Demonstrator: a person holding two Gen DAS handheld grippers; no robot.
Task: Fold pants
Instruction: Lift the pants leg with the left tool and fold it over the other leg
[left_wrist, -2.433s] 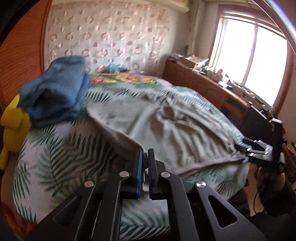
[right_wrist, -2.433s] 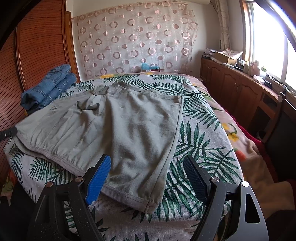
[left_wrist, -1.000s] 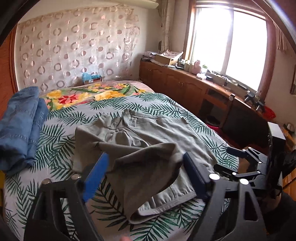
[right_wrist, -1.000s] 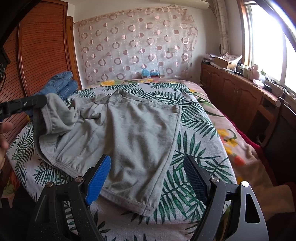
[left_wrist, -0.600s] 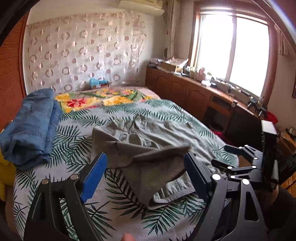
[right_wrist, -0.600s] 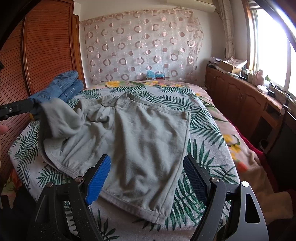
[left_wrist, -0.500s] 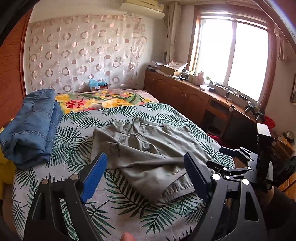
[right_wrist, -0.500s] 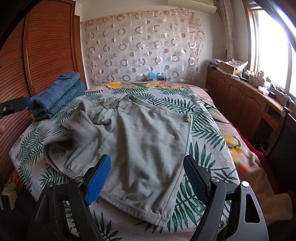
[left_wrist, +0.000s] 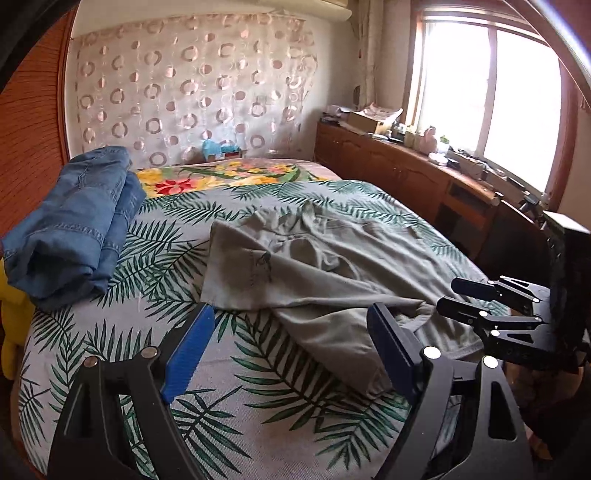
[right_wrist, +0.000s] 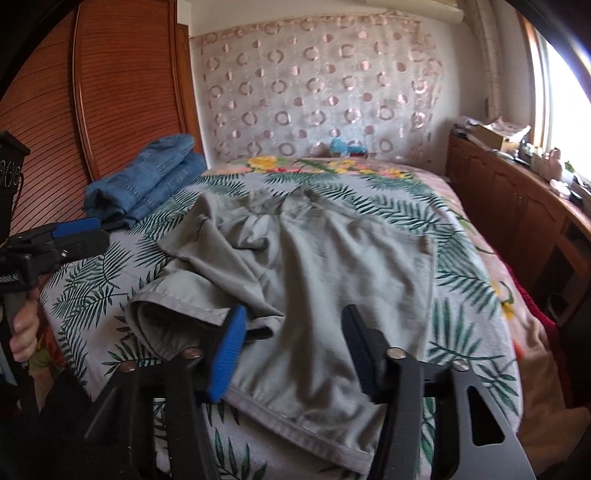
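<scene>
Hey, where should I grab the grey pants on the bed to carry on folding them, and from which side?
Probably the hemmed near edge of the grey pants, taken from the foot of the bed. That edge lies flat and exposed, so one pad could slide under it. The right hand-held gripper, jaws just closing and not yet pinching cloth, already straddles it. The bunched, flipped-over left part looks harder to pinch cleanly.

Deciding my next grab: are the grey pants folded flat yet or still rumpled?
Partly folded, rumpled: the grey pants have one leg flopped across the other, bunched at the hem, on the bed.
</scene>
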